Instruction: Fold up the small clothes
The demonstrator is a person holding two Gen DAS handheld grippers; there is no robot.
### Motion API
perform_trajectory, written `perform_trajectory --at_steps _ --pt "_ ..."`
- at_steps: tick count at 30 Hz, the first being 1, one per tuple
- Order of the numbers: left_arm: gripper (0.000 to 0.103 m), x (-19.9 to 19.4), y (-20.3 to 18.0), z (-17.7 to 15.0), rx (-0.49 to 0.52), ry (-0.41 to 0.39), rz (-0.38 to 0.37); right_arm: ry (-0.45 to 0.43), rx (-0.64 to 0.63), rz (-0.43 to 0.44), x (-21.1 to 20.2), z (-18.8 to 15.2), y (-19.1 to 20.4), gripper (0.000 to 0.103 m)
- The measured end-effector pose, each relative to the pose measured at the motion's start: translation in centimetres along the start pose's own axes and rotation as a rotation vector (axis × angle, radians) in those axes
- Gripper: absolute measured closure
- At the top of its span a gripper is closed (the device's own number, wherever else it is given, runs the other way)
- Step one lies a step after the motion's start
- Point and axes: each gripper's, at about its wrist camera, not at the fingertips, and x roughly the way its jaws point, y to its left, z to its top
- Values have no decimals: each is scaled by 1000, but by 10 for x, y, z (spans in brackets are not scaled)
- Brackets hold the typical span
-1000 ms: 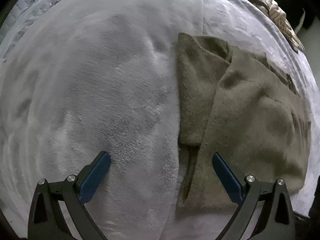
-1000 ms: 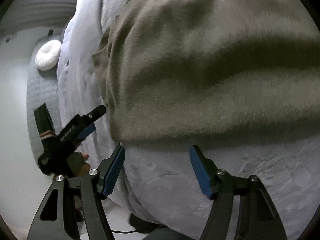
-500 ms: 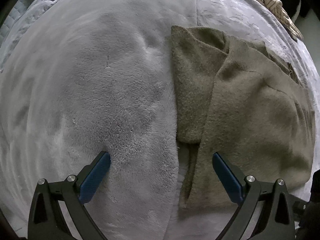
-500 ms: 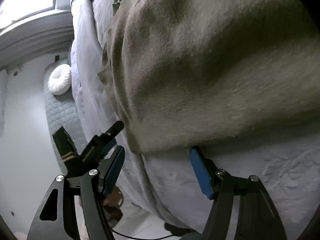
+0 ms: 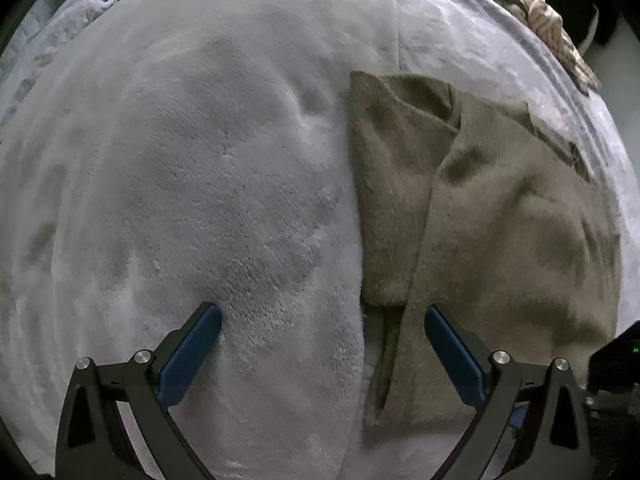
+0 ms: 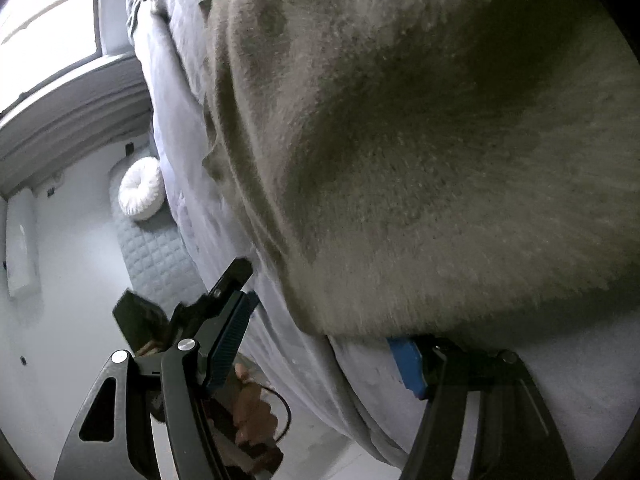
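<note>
Our left claw point(image 5: 322, 344) hangs wide open over the bed point(image 5: 180, 168), the olive sweater point(image 5: 500, 240) lying just right of centre. Our right claw point(image 6: 324, 356), also spread, straddles the sweater's near corner.

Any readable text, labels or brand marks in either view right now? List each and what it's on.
None can be read.
Left gripper: no lettering shows on the side seen in the right wrist view.
Sweater: no tag or print shows.
Blanket: plain, no markings.
</note>
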Motion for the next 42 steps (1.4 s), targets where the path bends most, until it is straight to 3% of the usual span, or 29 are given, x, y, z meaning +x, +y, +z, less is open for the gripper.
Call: perform_trajectory --at_steps 4,6,7,8,13,19,25,29,32,36,37,38,40,42 --pt "1 -4 4 5 -1 -22 -26 -32 65 46 10 3 -2 30" --pt "1 -7 10 9 -18 -33 -78 -43 84 76 12 4 -1 34" --pt "1 -8 12 10 -29 -32 -109 -51 92 102 13 5 -1 57" --pt "1 -8 14 11 -40 -28 -145 -51 92 113 14 7 1 93" --pt "1 -5 13 12 -78 28 -309 -53 -36 171 2 11 29 94" --pt "1 18 4 20 -149 124 -579 -43 -182 173 -10 9 57 94" --pt "1 31 -30 51 -76 148 -654 -18 -206 144 -5 9 55 94" --pt "1 29 -62 68 22 130 -600 23 -205 78 4 6 46 94" --pt "1 32 -81 72 72 118 -540 73 -215 16 6 1 40 91" --pt "1 46 -97 71 110 126 -443 129 -300 -136 -7 -4 40 86" --pt "1 49 -98 69 120 128 -420 130 -313 -156 -13 -3 41 78" --pt "1 51 -99 68 126 127 -406 127 -323 -167 -20 -2 42 57" --pt "1 52 -100 67 138 121 -379 88 -353 -183 -42 5 48 31" --pt "1 53 -100 65 143 116 -368 41 -390 -208 -59 13 56 31"
